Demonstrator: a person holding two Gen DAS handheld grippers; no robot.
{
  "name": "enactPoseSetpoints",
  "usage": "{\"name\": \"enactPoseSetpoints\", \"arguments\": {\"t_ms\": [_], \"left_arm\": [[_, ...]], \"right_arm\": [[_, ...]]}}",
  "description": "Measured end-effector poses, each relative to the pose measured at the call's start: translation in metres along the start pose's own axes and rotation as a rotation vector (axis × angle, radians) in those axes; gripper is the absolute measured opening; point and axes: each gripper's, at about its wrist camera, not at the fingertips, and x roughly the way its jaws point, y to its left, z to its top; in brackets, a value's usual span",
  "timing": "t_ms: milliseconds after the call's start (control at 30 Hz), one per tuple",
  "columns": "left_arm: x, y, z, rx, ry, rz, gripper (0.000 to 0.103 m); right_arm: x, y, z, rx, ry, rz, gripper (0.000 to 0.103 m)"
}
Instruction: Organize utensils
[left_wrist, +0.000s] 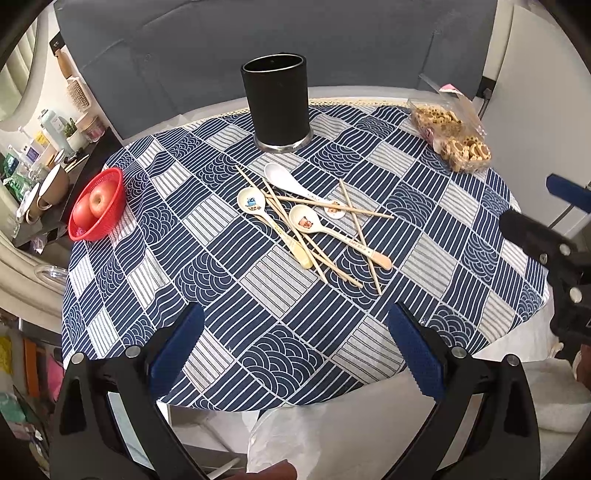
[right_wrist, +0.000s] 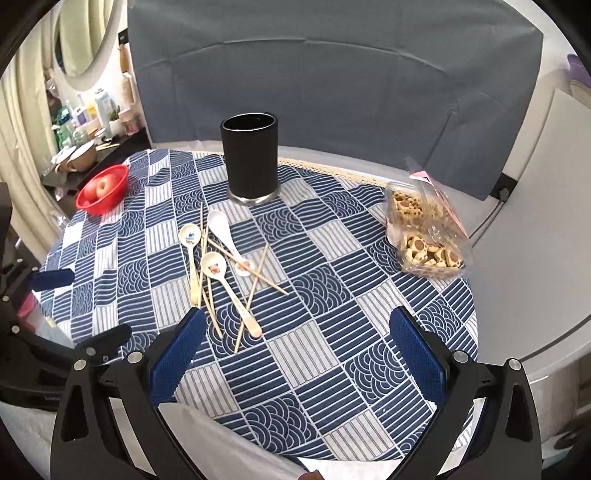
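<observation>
- Left claw (left_wrist: 295, 354) spread wide, blue-padded fingers (left_wrist: 177, 347) apart and empty, hovering over the near edge of the counter draped in a blue-and-white patchwork cloth (left_wrist: 258, 306).
- Right claw (right_wrist: 295, 354) likewise spread wide, nothing between its blue pads (right_wrist: 417, 354), above the near part of the same cloth; also seen at the right edge of the left wrist view.
- Tall black cylindrical utensil holder with a metal base ring (left_wrist: 276, 101) upright at the far side of the cloth, mouth open upward.
- Loose pile of utensils mid-cloth, just in front of the holder, well apart from both claws.
- Plain white ceramic spoon (left_wrist: 291, 182): bowl toward the holder, handle running away to the right in the left wrist view.
- Cream ceramic spoon with a blue cartoon print (left_wrist: 266, 218): bowl on the left of the pile, long axis diagonal, yellowish handle end nearer the claws.
- Cream ceramic spoon with a brown bear print (left_wrist: 325, 229): bowl in the pile's middle, handle diagonal, pinkish tip toward the near right.
- Thin wooden chopsticks (left_wrist: 325, 205) scattered crosswise over and under the spoons, pointing several ways.
- Red plastic basket holding a red apple (left_wrist: 96, 205) at the left edge.
- Clear plastic box of round biscuits (left_wrist: 452, 136) at the far right.
</observation>
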Motion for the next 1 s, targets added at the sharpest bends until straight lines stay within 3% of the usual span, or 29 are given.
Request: {"name": "enactPoseSetpoints", "arguments": {"t_ms": [500, 667, 800, 1000], "left_arm": [[0.002, 0.013, 0.011, -0.02, 0.014, 0.018, 0.097], [0.011, 0.027, 0.02, -0.065, 0.049, -0.017, 0.097], [0.017, 0.036, 0.027, -0.074, 0.064, 0.01, 0.097], [0.035, 0.049, 0.041, -0.095, 0.113, -0.006, 0.097]], "right_arm": [[0.007, -0.009, 0.018, -0.015, 0.003, -0.03, 0.095], [0.02, -0.016, 0.023, -0.001, 0.044, -0.051, 0.095], [0.034, -0.017, 0.025, -0.004, 0.077, -0.054, 0.095], [0.057, -0.014, 0.033, -0.04, 0.121, -0.076, 0.095]]}}
